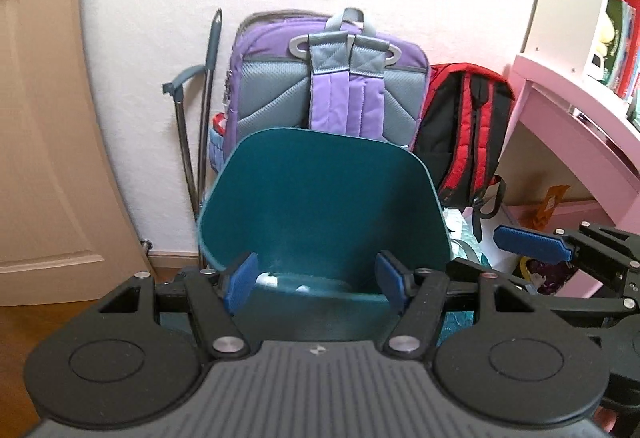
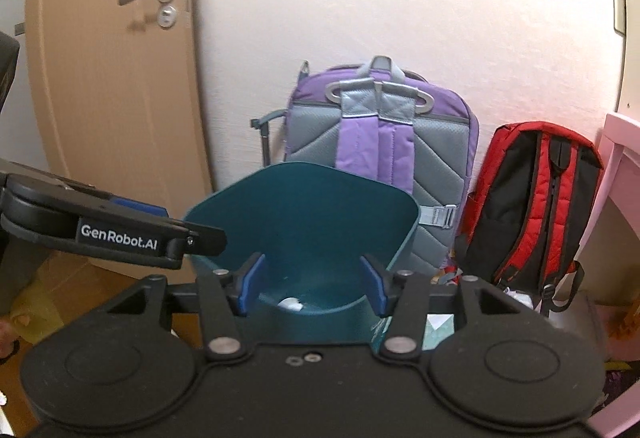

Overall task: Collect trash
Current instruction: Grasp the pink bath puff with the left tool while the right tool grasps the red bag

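A teal waste bin point(image 1: 320, 198) stands on the floor in front of the wall; it also shows in the right wrist view point(image 2: 304, 222). White crumpled trash point(image 1: 269, 280) lies at its bottom, also seen from the right wrist point(image 2: 291, 303). My left gripper point(image 1: 318, 280) is open and empty, over the bin's near rim. My right gripper point(image 2: 312, 284) is open and empty, also over the near rim. The right gripper's blue finger point(image 1: 532, 243) shows at the right of the left wrist view. The left gripper point(image 2: 120, 234) shows at the left of the right wrist view.
A purple backpack point(image 1: 328, 78) and a red backpack point(image 1: 468, 130) lean on the wall behind the bin. A wooden door point(image 1: 44, 118) is at the left. A pink desk point(image 1: 580, 110) stands at the right, with bags and wrappers point(image 1: 552, 206) under it.
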